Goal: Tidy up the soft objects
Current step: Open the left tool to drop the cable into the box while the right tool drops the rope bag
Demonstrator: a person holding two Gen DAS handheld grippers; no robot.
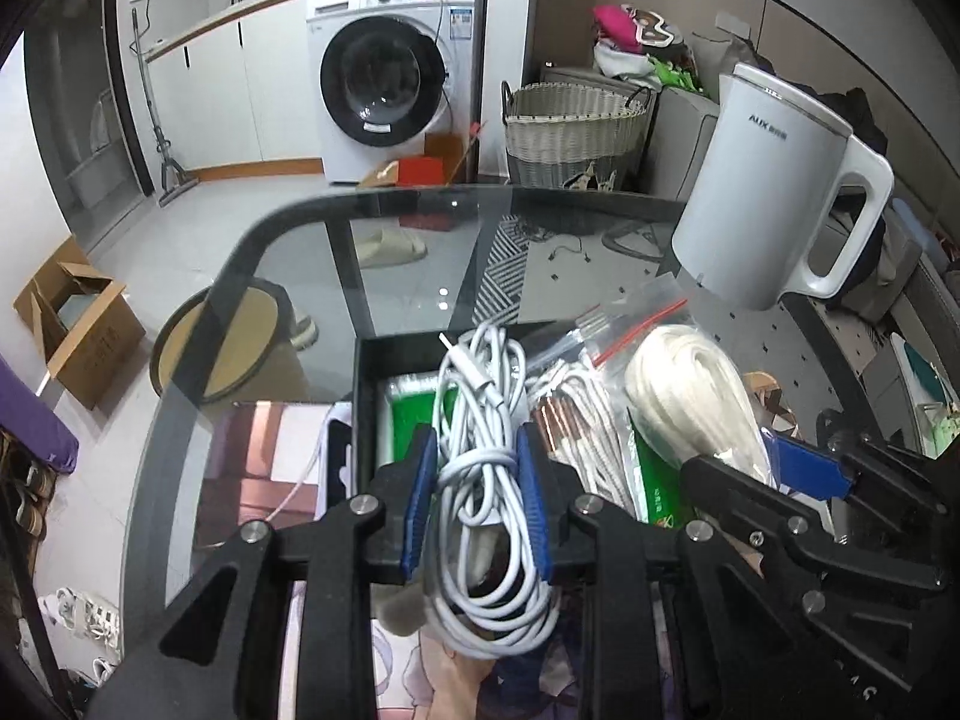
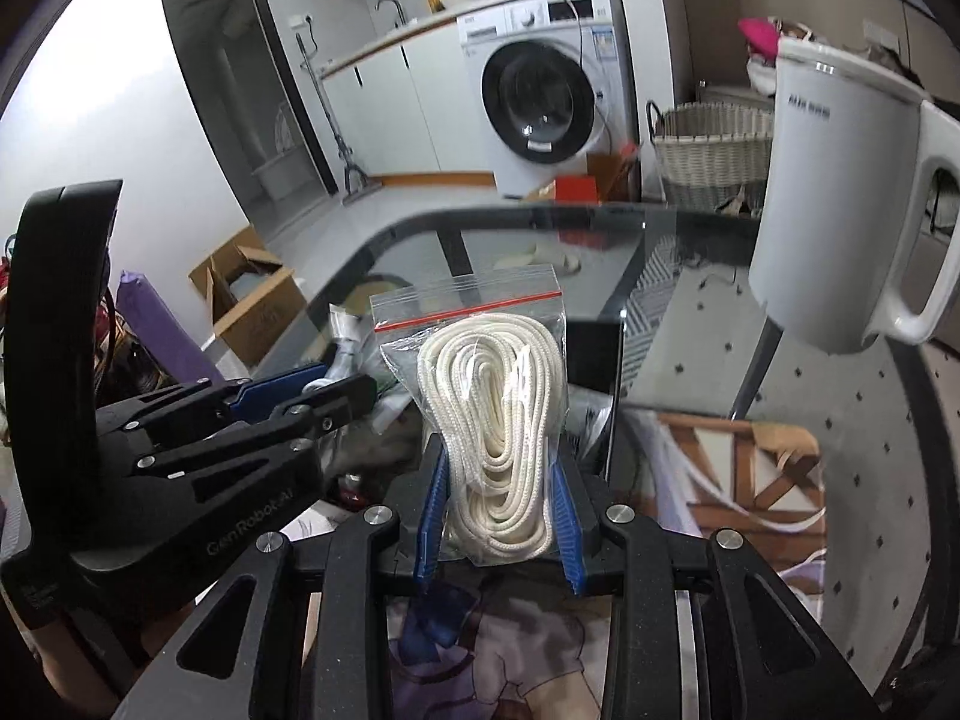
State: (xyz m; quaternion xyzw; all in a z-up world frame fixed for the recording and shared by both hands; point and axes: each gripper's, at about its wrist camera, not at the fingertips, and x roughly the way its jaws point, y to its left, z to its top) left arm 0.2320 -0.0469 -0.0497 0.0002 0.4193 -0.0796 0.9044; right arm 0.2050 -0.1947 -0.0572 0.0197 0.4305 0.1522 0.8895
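Note:
My left gripper is shut on a coiled white charging cable and holds it over a black box on the glass table. The box holds a green packet and bagged cords. My right gripper is shut on a clear zip bag of white rope, held upright just right of the left gripper. The rope bag also shows in the left wrist view, with the right gripper beside it.
A white electric kettle stands on the glass table at the right. Beyond the table's far edge are a washing machine, a wicker basket and an open cardboard box on the floor.

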